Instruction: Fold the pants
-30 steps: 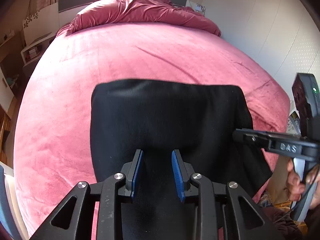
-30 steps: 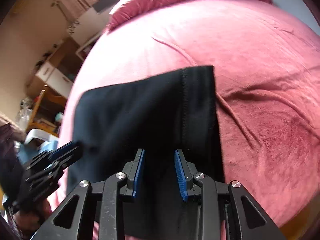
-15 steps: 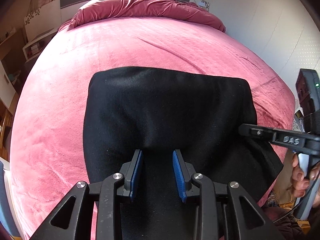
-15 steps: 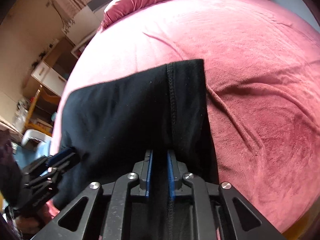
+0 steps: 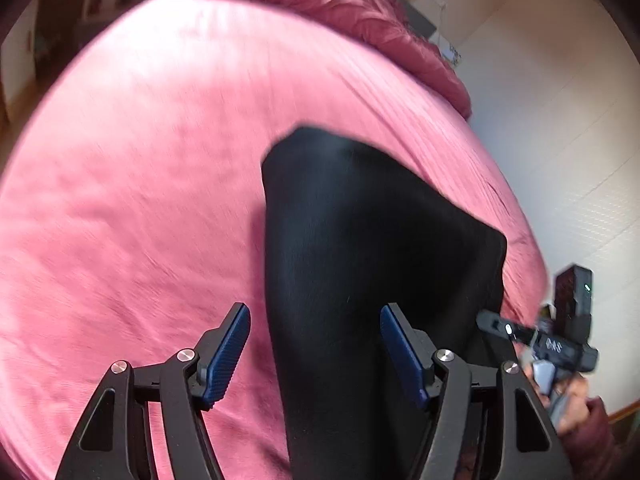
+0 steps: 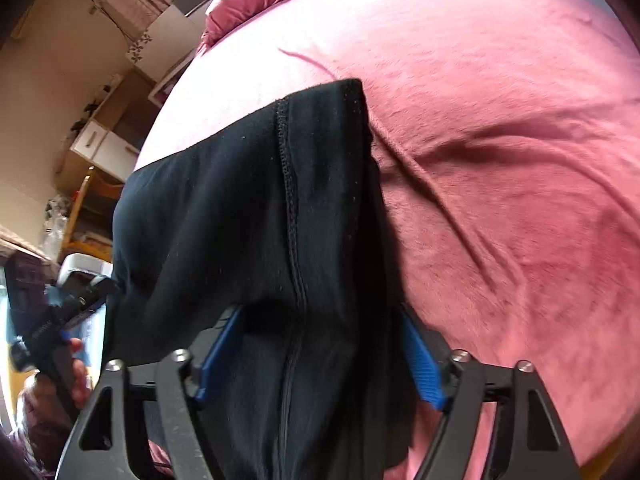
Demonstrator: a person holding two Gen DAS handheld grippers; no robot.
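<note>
Black pants (image 5: 360, 260) released: each hand-held gripper, left (image 5: 316, 354) and right (image 6: 320, 354), has just spread open.

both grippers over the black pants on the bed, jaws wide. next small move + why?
Probably back both grippers off. The left gripper and right gripper have just opened wide; fabric of the black pants lies between the jaws, unpinched. The pants rest in a folded stack on the pink bed cover, so the fold looks laid down.
</note>
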